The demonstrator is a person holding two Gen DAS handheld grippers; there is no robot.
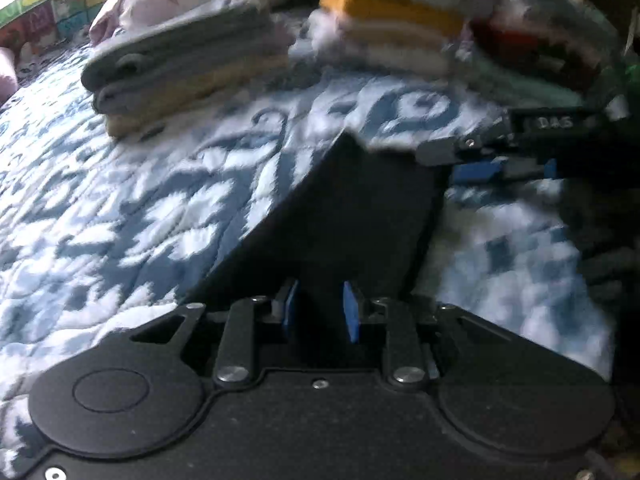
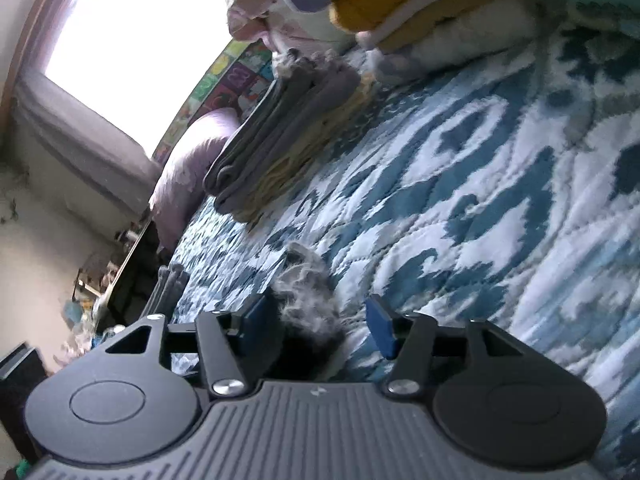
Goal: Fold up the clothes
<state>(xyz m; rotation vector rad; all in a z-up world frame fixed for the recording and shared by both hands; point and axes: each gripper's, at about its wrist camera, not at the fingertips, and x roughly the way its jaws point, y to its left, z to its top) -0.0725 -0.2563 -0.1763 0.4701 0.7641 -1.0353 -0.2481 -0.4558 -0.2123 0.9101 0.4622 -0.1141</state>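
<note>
A: Left gripper (image 1: 320,312) first, nearest the lens. Blue pads (image 1: 351,312) sit a narrow gap apart with the dark cloth (image 1: 344,216) running in between them. Clamped or only close? I can't tell.

B: And the cloth's line?

A: Wide at the gripper, narrowing to a corner that points away from the lens, toward the stacks. It's stretched up off the quilt (image 1: 120,208).

B: Over on the right gripper (image 2: 320,320), the jaws are plainly apart. A frayed grey-and-black edge (image 2: 308,292) of the cloth lies between the pads (image 2: 380,330), touching neither that I can see.

A: From the left view the right gripper (image 1: 472,156) shows at the cloth's far right corner, blurred.

B: Further out on the quilt (image 2: 460,168), a grey folded stack (image 2: 280,128) with yellow under it.

A: Same stack (image 1: 184,64) here. Beyond it a yellow-and-white pile (image 1: 396,28), smeared by blur.

B: I have that pile (image 2: 420,8) too, far end of the bed, beside the bright window (image 2: 132,32).
</note>
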